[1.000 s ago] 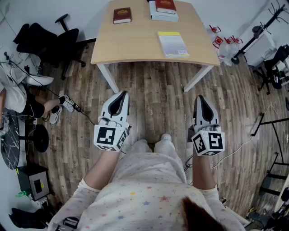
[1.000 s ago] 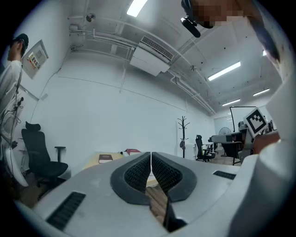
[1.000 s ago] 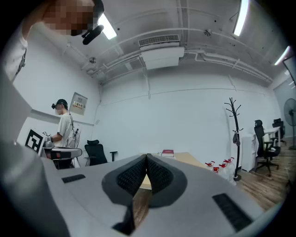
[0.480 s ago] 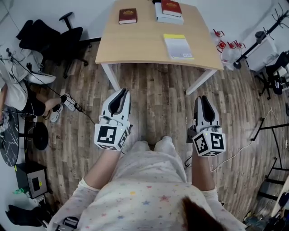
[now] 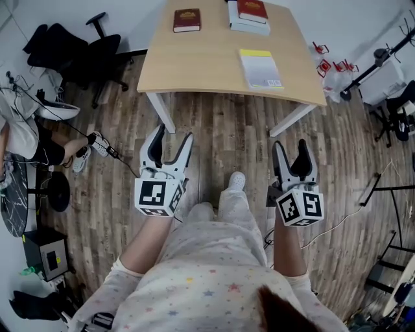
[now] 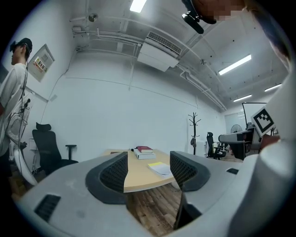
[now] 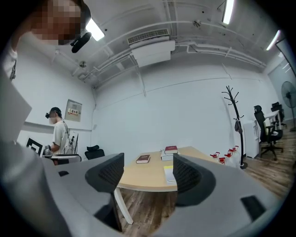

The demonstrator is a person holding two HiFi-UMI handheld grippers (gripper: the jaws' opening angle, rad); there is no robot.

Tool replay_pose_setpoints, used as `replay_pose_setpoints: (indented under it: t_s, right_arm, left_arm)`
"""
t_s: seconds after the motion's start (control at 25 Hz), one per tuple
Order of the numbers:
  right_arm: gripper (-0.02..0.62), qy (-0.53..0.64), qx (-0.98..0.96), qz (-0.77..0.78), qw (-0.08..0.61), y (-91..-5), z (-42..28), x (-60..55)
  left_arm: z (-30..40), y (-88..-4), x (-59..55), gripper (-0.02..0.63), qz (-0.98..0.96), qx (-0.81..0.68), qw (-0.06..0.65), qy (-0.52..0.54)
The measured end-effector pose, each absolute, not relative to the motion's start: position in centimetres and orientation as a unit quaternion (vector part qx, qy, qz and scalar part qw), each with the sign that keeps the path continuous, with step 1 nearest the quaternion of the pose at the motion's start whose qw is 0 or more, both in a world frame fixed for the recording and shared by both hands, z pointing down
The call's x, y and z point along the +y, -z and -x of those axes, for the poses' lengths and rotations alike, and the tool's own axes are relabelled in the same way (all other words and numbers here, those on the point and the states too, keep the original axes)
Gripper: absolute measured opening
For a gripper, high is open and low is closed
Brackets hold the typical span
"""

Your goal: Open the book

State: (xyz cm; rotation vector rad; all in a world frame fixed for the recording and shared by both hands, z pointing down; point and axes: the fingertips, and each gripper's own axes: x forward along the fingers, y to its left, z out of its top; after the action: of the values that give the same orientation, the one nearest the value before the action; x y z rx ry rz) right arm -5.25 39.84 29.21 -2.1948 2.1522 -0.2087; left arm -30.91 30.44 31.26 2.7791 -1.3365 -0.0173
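Observation:
Three books lie on the wooden table: a dark red book at the far left, a red book on a grey stack at the back, and a thin yellow-topped book near the front right. All are closed. My left gripper and right gripper hover over the floor short of the table, both open and empty. The left jaws have just been opening, with nothing between them. In the left gripper view the gripper frames the table edge; in the right gripper view the gripper frames the dark red book.
A black office chair stands left of the table. A person sits at the far left among cables. Red items and a black stand are right of the table. A coat rack stands by the far wall.
Both grippers' jaws were shut and now stand apart. Both hands and the view have moved a little forward toward the table.

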Motion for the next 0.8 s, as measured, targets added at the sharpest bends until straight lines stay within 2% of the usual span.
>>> replay_pose_setpoints:
  t_s: [0.8]
  right_arm:
    - [0.321,0.050,0.759,0.649,0.010,-27.9,-6.7,20.5]
  left_arm:
    - [19.5,-30.9,16.0,0.264,-0.867,-0.498,0.036,-0.007]
